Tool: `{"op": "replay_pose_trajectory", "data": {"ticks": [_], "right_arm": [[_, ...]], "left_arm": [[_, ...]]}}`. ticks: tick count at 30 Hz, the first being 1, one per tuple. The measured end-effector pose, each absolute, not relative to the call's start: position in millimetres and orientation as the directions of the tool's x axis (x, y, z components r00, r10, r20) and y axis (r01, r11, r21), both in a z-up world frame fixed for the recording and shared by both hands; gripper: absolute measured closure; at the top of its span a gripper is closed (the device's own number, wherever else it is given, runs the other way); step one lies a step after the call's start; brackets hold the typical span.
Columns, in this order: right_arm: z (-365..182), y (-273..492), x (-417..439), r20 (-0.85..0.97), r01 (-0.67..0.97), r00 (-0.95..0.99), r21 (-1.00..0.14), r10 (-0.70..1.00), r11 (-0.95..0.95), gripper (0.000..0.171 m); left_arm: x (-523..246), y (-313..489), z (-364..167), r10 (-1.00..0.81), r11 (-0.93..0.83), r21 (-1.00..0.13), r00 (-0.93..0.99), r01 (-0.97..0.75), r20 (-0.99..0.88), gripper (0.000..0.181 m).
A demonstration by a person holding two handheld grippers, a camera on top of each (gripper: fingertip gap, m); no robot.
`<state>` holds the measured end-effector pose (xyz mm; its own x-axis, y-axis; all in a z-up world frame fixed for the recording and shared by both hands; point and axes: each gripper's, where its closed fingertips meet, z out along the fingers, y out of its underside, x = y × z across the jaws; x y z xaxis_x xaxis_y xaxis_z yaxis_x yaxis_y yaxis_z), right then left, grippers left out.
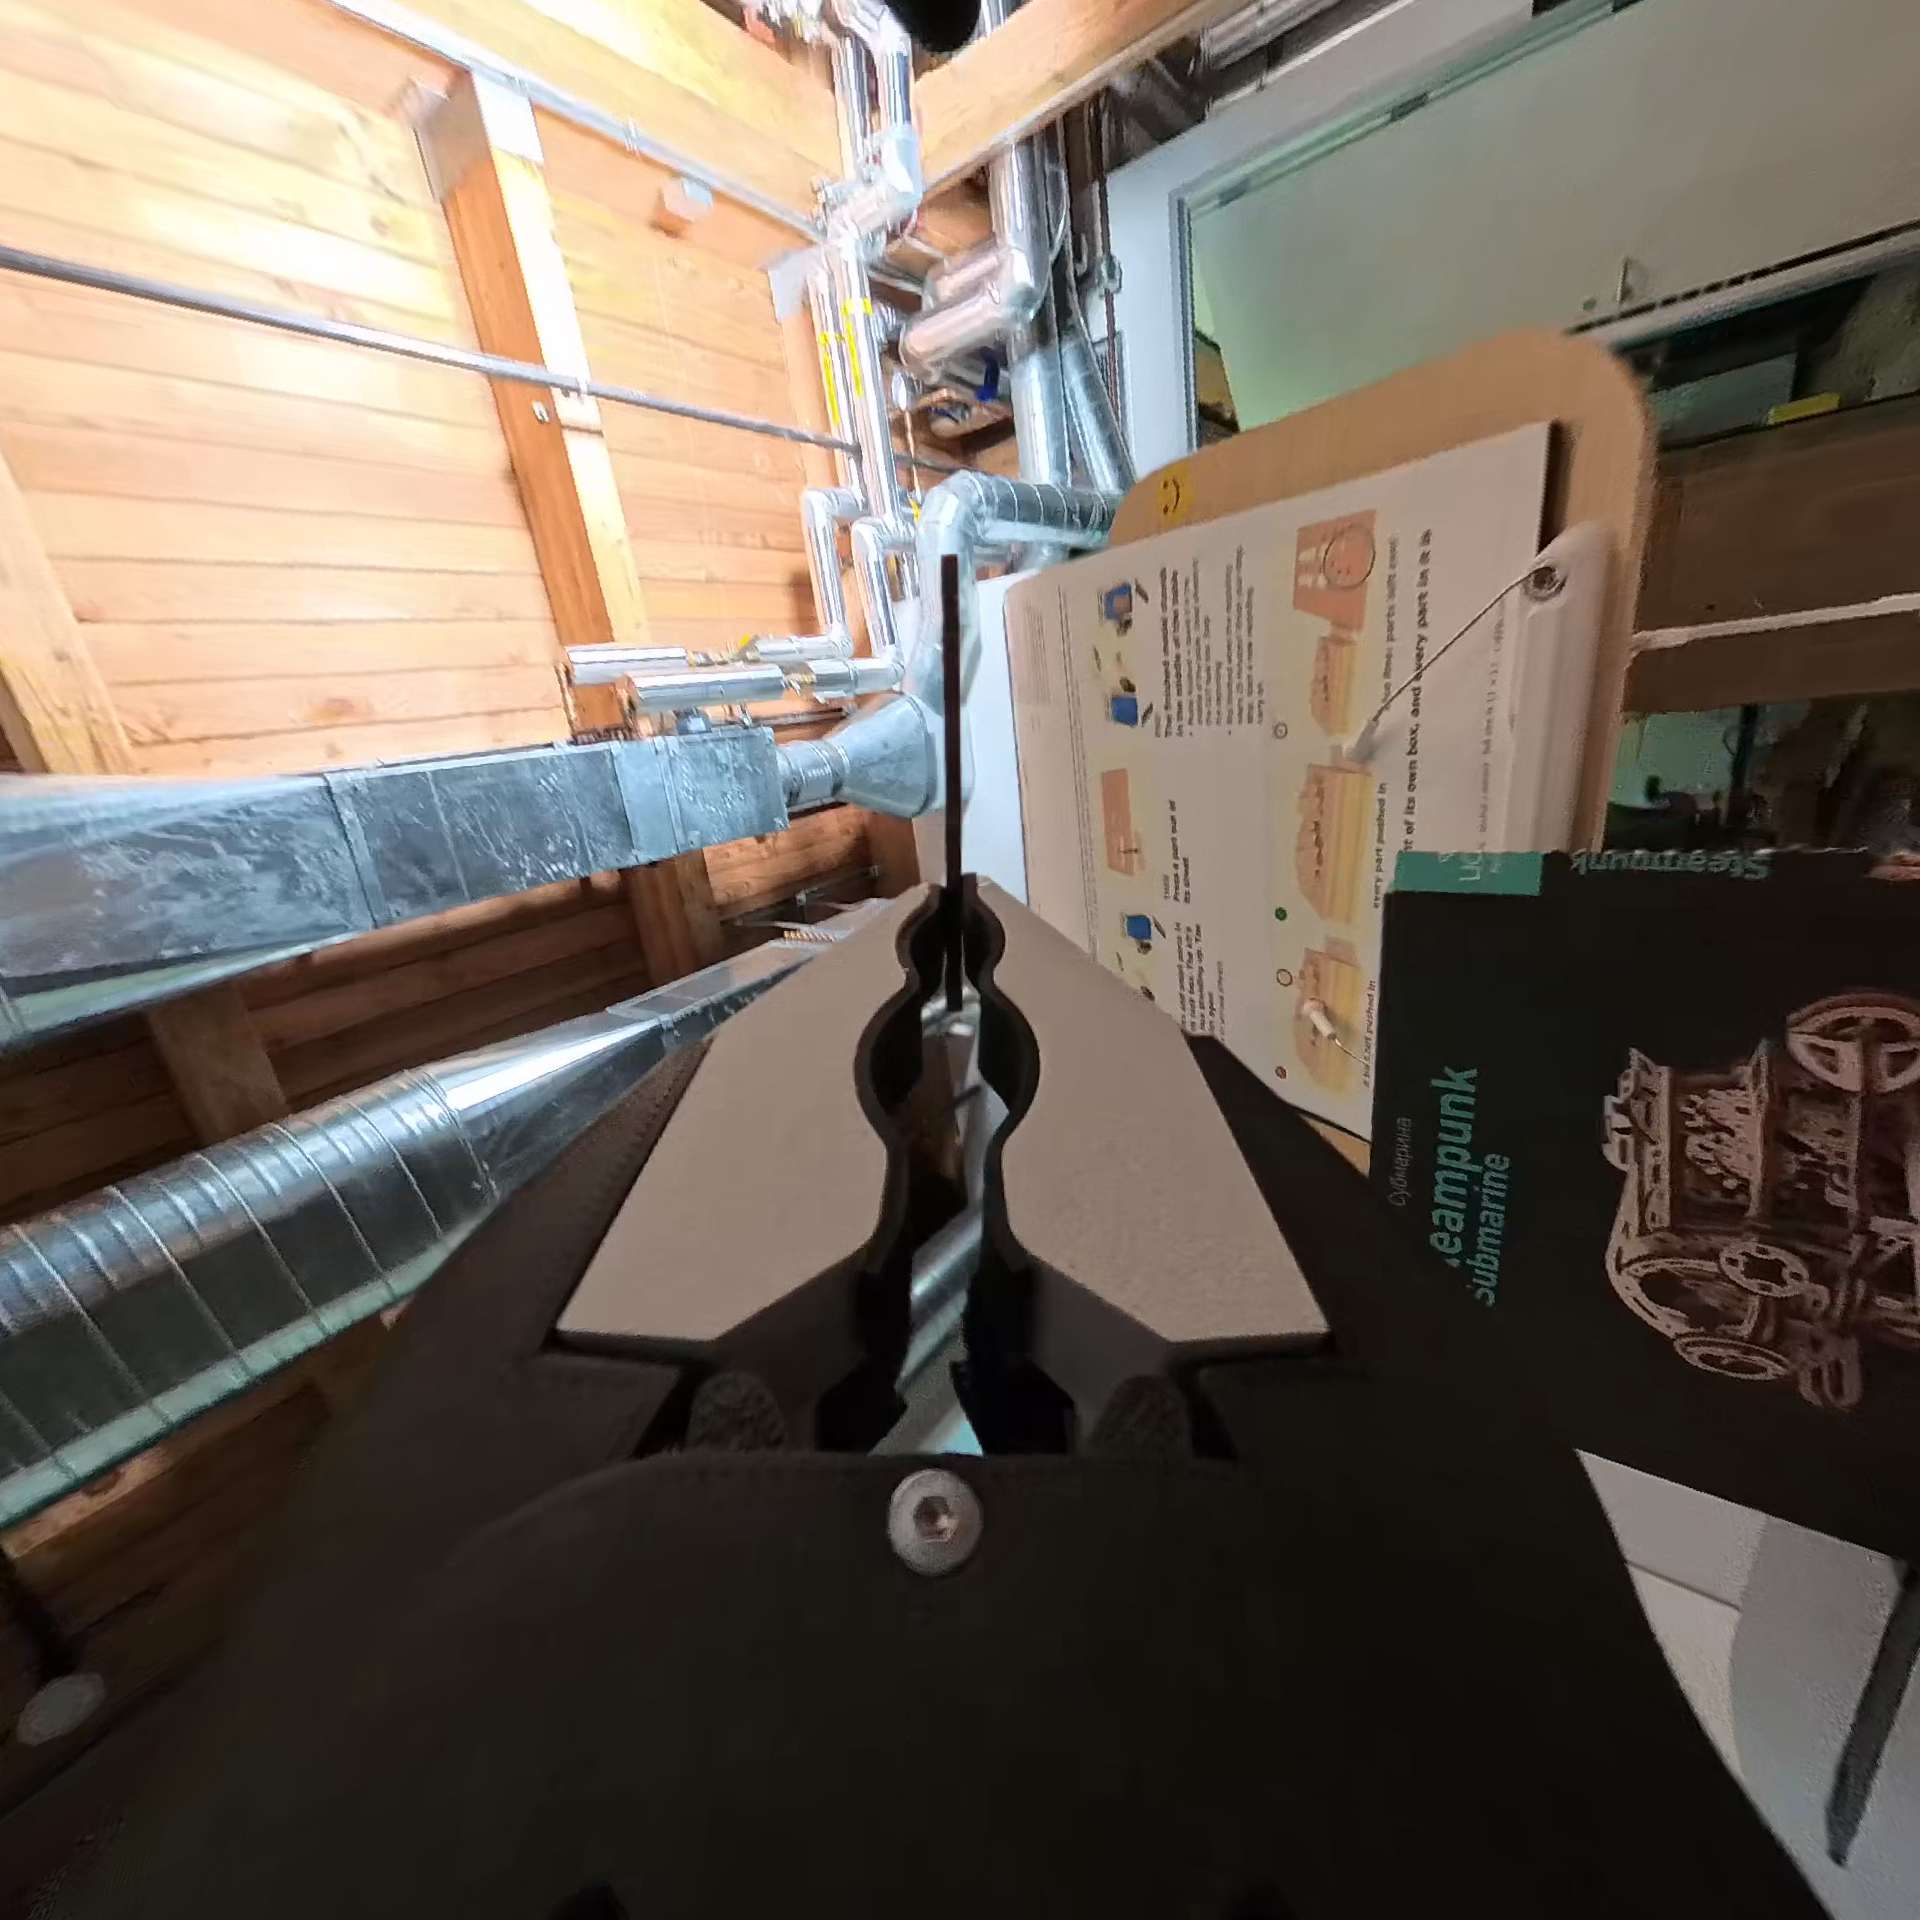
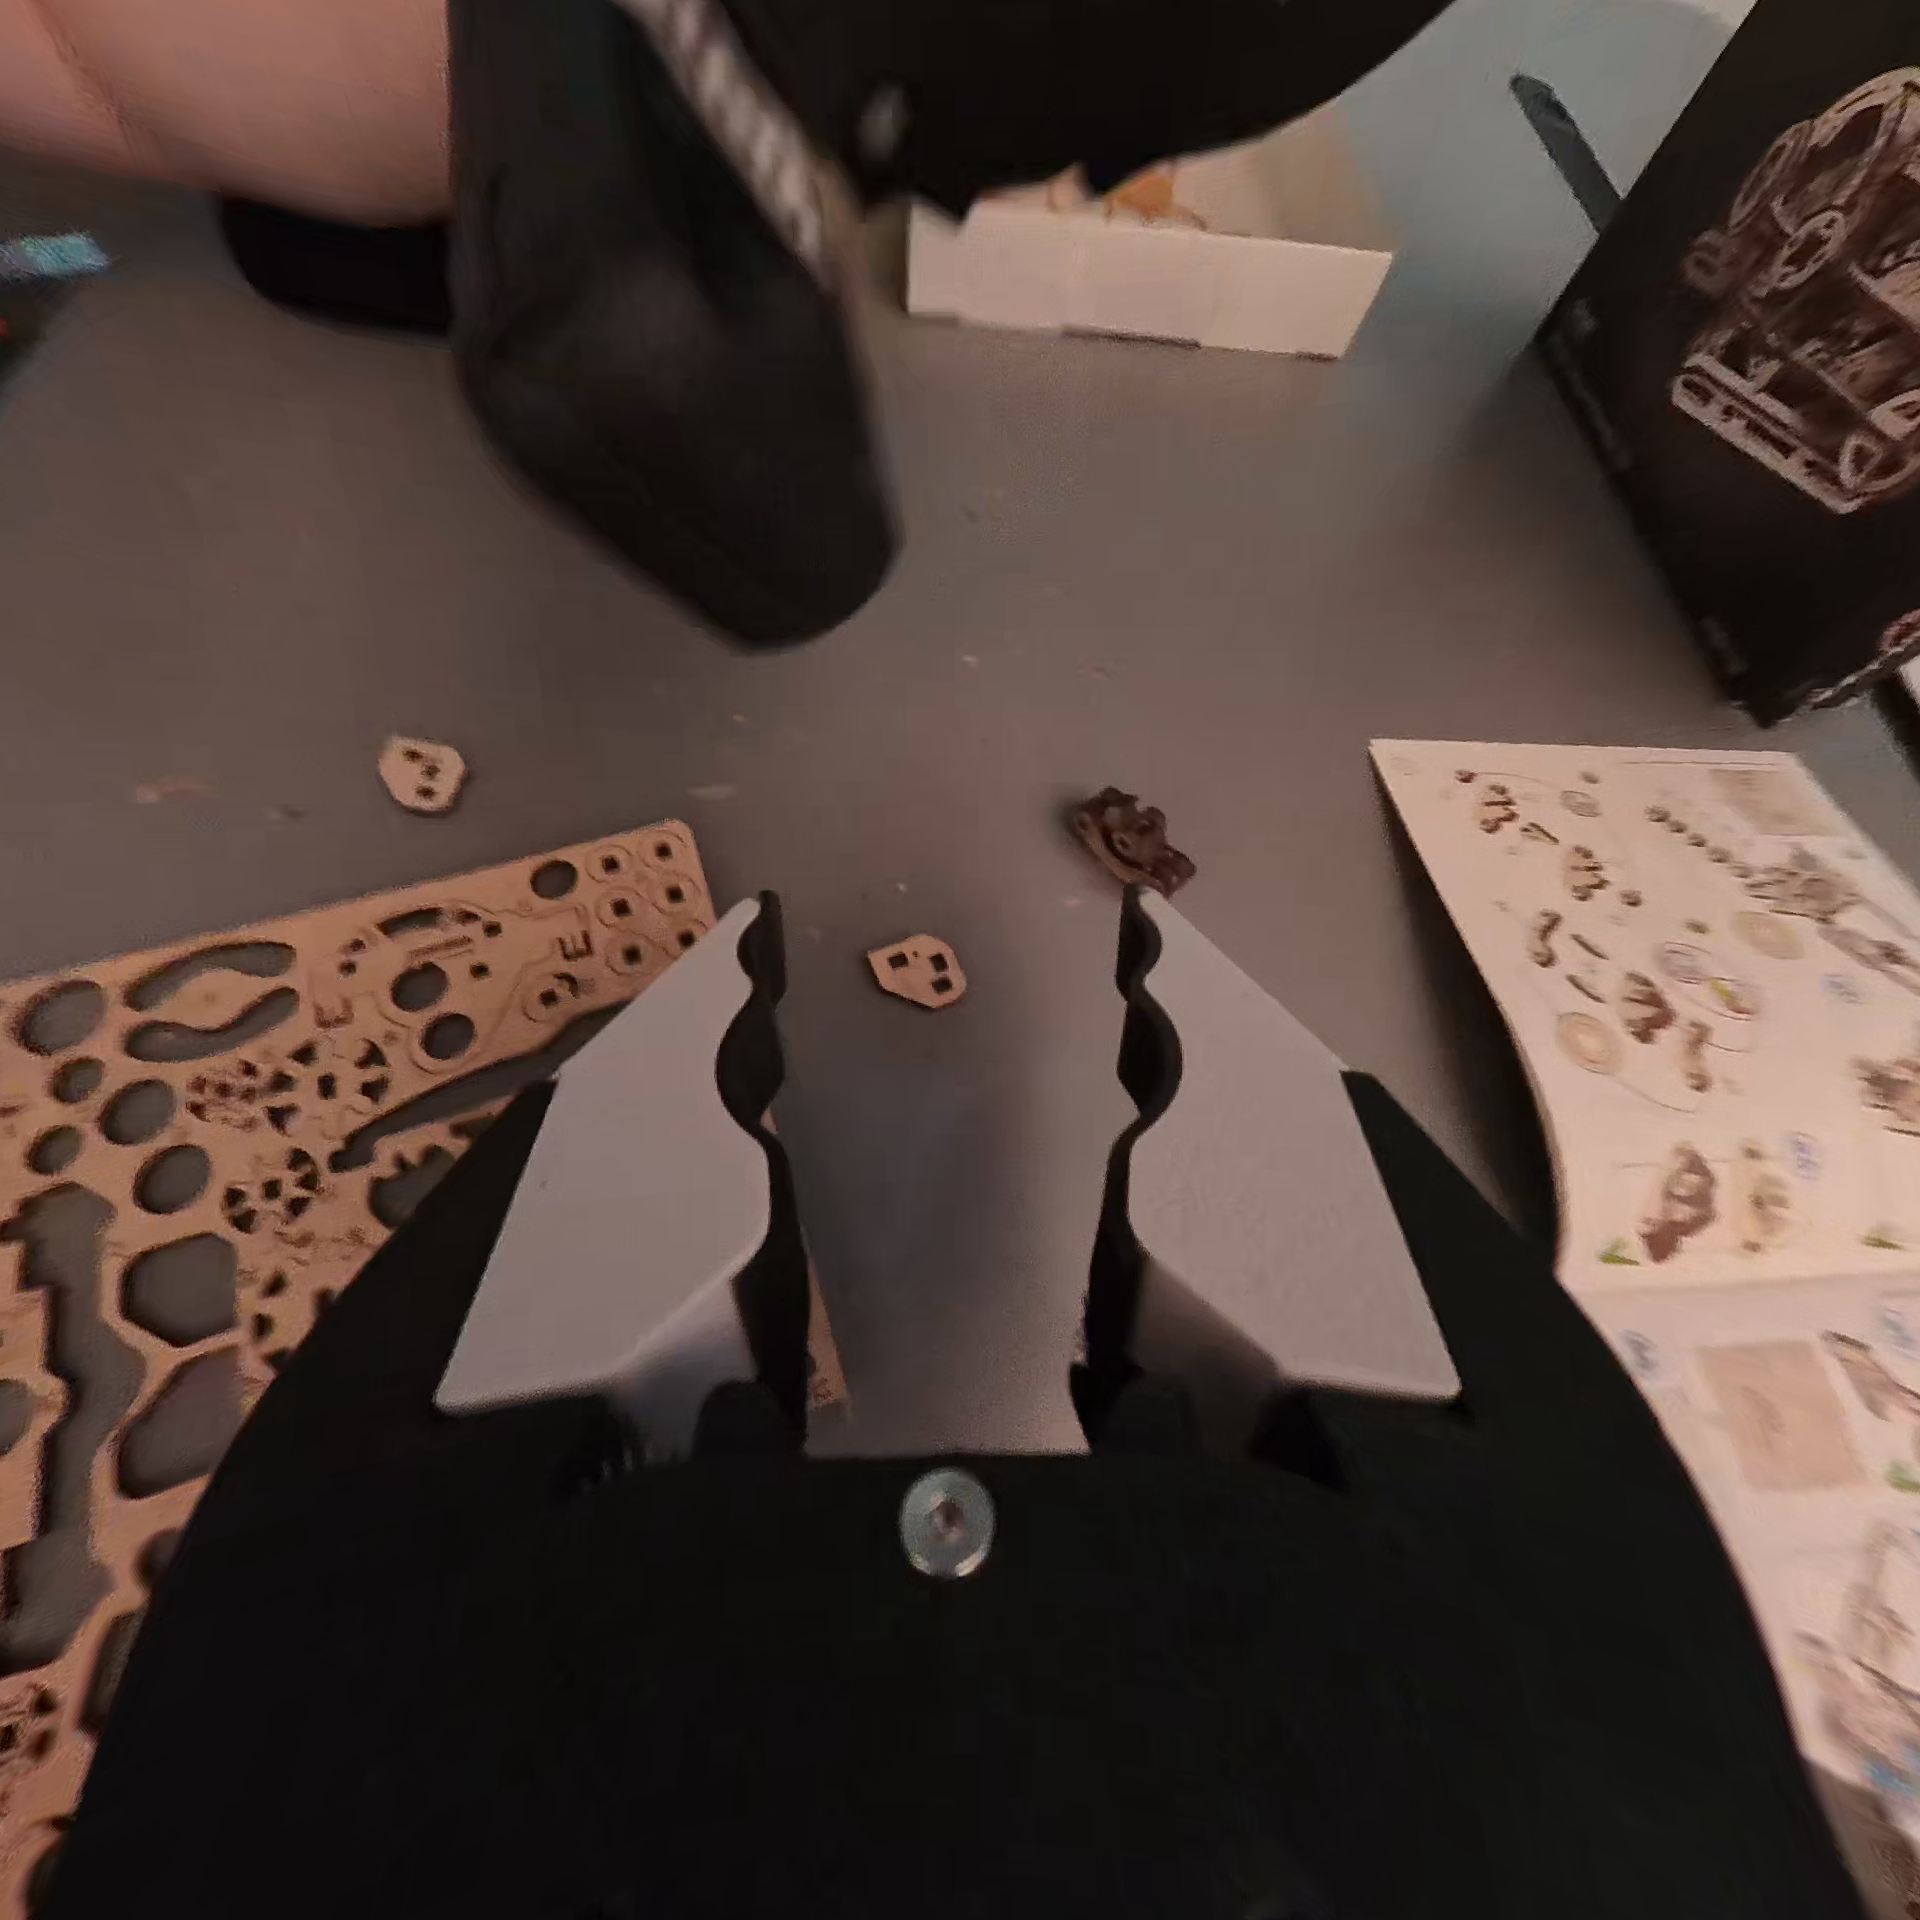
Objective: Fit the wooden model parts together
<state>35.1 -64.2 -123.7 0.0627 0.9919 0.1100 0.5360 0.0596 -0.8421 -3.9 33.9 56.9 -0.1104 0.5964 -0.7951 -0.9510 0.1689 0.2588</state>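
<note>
My left gripper (image 1: pixel 954 902) is shut on a thin flat wooden part (image 1: pixel 951 727) seen edge-on, held up in the air and pointing at the ceiling. My right gripper (image 2: pixel 948 909) is open and empty, hovering over the grey table (image 2: pixel 1039 582). A small flat wooden piece (image 2: pixel 917 974) with cut-outs lies just beyond and between its fingertips. A dark assembled wooden cluster (image 2: pixel 1130 840) lies past the right fingertip. Another small flat piece (image 2: pixel 421 773) lies farther left. The left gripper's body (image 2: pixel 675 416) shows above, blurred.
A laser-cut wooden sheet (image 2: pixel 260 1091) with many emptied holes lies at the left. An instruction sheet (image 2: pixel 1714 1039) lies at the right. The dark kit box (image 2: pixel 1787 364) stands at the back right and also shows in the left wrist view (image 1: pixel 1662 1143), beside a propped instruction page (image 1: pixel 1278 779). A white box (image 2: pixel 1143 281) sits at the back. There is about 20 centimetres between the tips of the two grippers.
</note>
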Motion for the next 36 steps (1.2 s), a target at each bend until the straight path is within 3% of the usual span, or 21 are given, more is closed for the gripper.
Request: {"op": "replay_pose_trajectory", "data": {"ticks": [5, 9, 15, 22, 29, 32, 36], "right_arm": [[-98.7, -68.8, 46.6, -0.092, 0.369, 0.147, -0.918, 0.985, -0.141, 0.114], [-82.0, -61.6, 51.9, -0.097, 0.278, 0.169, -0.95, 0.981, -0.142, 0.117], [-120.9, -56.8, 52.5, 0.064, 0.471, 0.165, -0.882, 0.984, -0.021, 0.117], [-122.5, -57.0, 53.1, 0.078, 0.483, 0.137, -0.876, 0.988, 0.002, 0.116], [-143.8, -63.2, 50.2, 0.102, 0.708, -0.11, -0.69, 0.989, 0.15, 0.122], [-139.0, -56.8, 40.9, 0.067, 0.666, -0.075, -0.739, 0.995, 0.099, 0.138], [-139.8, -63.7, 39.0, 0.024, 0.61, -0.096, -0.788, 0.995, 0.078, 0.138]], "left_arm": [[5.0, 4.6, 33.8, 0.632, 0.194, 0.332, -0.142, -0.923, -0.762, 0.181], [3.3, -4.2, 29.5, 0.667, 0.177, 0.376, -0.169, -0.91, -0.725, 0.181], [-11.3, 4.5, 38.5, 0.672, 0.12, 0.358, -0.19, -0.926, -0.716, 0.181], [-24.0, 17.0, 34.7, 0.628, 0.115, 0.336, -0.193, -0.935, -0.754, 0.18], [-27.3, 21.1, 31.1, 0.606, 0.142, 0.321, -0.175, -0.936, -0.776, 0.181], [-28.2, 20.6, 32.7, 0.604, 0.144, 0.313, -0.167, -0.939, -0.779, 0.181], [-26.6, 21.9, 30.0, 0.596, 0.153, 0.315, -0.167, -0.937, -0.785, 0.181]]}}
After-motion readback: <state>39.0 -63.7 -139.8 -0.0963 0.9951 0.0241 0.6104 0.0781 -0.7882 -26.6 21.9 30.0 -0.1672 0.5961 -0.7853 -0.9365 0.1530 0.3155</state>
